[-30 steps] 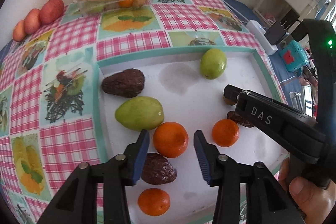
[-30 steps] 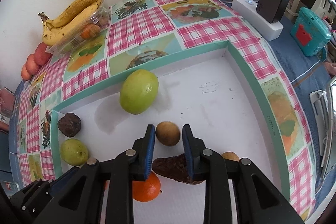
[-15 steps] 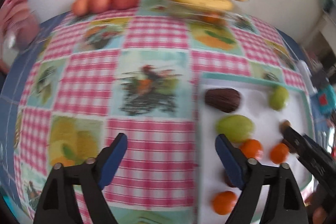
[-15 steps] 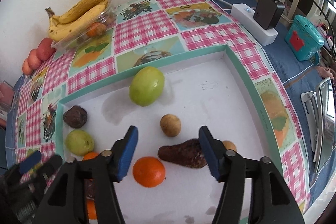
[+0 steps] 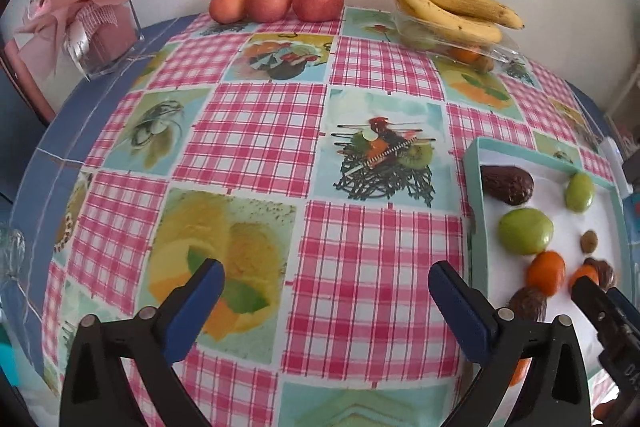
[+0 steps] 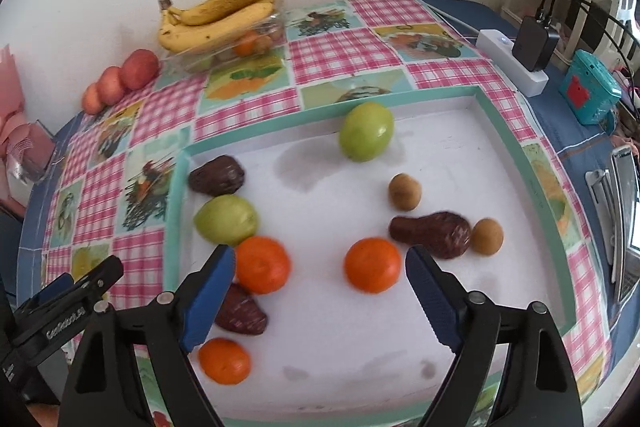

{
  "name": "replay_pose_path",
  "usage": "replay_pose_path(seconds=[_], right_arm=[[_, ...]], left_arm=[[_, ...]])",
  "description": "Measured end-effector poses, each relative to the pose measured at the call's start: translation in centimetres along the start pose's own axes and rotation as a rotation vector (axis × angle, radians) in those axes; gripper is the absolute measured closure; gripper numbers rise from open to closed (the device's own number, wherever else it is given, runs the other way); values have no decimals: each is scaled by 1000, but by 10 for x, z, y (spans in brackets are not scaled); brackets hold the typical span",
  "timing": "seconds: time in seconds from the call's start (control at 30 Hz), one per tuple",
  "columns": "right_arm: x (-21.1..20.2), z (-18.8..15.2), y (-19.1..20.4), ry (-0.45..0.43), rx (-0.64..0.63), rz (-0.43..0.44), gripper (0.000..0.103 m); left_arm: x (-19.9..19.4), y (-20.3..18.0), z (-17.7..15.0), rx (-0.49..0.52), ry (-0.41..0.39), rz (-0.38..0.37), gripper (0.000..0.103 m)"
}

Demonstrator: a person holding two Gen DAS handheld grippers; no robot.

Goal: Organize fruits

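Shallow tray point(image 6: 502, 131) holds loose fruits point(image 6: 366, 137)

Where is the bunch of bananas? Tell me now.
In the right wrist view, the bunch of bananas is upper left, against the wall, resting on a clear plastic container right of the three red apples.

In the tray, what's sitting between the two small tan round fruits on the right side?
The dark brown pear-shaped fruit lies between the upper tan fruit and the lower tan fruit, against the lower one. The right wrist view shows this.

The right gripper point(image 5: 592, 297) hides part of an orange point(image 5: 582, 273) beside the tray rim point(image 5: 476, 227); a glass point(image 5: 12, 251) is cut off.
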State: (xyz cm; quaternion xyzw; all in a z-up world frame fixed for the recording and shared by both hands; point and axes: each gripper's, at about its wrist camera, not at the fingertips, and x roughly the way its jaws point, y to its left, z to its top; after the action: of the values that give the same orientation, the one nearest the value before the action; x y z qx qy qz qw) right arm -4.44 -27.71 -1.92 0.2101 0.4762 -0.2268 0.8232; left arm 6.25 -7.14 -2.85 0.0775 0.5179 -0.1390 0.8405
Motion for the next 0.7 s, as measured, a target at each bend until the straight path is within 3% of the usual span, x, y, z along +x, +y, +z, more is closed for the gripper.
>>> replay_pose_path(seconds=[0.53, 0.7], right_arm=[[-22, -55, 11, 26, -25, 16, 16], [-27, -70, 12, 47, -32, 27, 16]], left_arm=[[-51, 0, -43, 124, -98, 85, 0], [-63, -5, -53, 166, -138, 250, 0]])
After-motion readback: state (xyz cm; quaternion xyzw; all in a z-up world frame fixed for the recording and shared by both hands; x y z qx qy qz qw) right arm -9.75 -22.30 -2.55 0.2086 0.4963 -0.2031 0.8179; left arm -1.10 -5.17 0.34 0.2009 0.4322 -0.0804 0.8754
